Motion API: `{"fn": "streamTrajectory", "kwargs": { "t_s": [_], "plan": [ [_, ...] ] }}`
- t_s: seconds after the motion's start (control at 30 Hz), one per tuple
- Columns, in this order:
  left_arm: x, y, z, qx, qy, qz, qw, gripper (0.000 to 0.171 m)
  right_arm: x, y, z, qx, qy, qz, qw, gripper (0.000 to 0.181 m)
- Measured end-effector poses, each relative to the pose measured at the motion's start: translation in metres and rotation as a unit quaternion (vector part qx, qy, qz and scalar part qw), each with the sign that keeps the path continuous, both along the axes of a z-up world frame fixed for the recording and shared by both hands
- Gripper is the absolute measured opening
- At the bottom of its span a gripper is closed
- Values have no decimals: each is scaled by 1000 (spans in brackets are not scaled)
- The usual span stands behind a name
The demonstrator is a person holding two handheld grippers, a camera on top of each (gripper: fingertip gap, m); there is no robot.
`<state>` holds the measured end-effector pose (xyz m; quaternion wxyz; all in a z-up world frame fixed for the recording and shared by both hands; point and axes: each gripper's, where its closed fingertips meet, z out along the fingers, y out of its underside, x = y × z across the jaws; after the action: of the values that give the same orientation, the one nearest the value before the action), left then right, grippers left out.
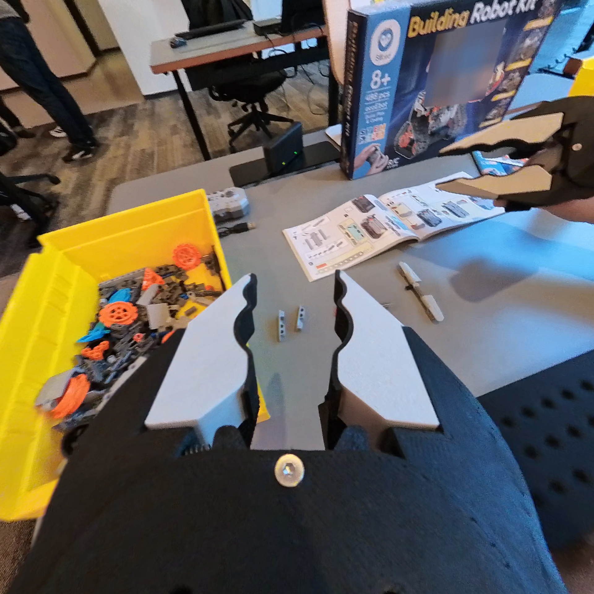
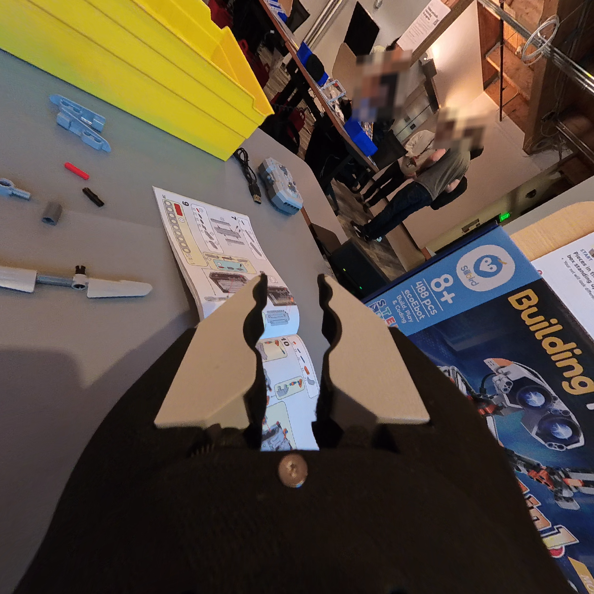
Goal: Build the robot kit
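Observation:
My left gripper [image 1: 294,280] is open and empty above the grey table [image 1: 353,337], with two small grey beam pieces [image 1: 291,321] lying between its fingers. A yellow bin [image 1: 48,305] of orange, blue and grey building parts sits just to its left. My right gripper [image 2: 292,279] is open and empty, hovering over an open instruction booklet [image 2: 218,244]; it also shows in the left wrist view [image 1: 442,167] above the booklet [image 1: 369,231]. A long grey assembled piece [image 1: 419,295] lies right of the left gripper and shows in the right wrist view [image 2: 106,286].
A blue kit box [image 1: 434,80] stands at the table's back. A grey controller [image 2: 281,186] and a black USB cable [image 2: 249,173] lie by the bin. Small loose parts lie on the table: red pin [image 2: 76,170], black pin [image 2: 93,196], grey sleeve [image 2: 51,212]. People stand beyond. My hands' fingertips stand some 25 cm from each other.

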<state>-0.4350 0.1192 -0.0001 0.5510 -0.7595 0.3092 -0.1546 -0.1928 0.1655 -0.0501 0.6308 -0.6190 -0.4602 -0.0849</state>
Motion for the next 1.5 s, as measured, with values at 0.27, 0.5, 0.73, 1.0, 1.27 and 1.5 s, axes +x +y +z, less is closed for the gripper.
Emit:
{"fn": "streamTrajectory", "kwargs": {
  "t_s": [0.27,0.5,0.73,1.0,1.27,1.5],
  "plan": [
    [61,-12,-53,-78,47,-76,993,48,9,2,2,4,1,-7,1000,30],
    [94,-22,-115,-176,71,-80,979,41,12,3,0,2,-5,-9,1000,29],
    [103,-23,-136,-201,81,-82,973,38,13,3,-3,3,-17,-9,1000,29],
    [101,-21,-137,-200,82,-81,973,38,9,2,-7,-15,-12,-3,1000,28],
    [84,-20,-132,-189,75,-63,977,41,-67,-30,-39,-275,103,60,954,26],
    [69,-27,-122,-184,59,-57,979,42,-123,-43,-78,-422,90,72,899,17]
  ]
}}
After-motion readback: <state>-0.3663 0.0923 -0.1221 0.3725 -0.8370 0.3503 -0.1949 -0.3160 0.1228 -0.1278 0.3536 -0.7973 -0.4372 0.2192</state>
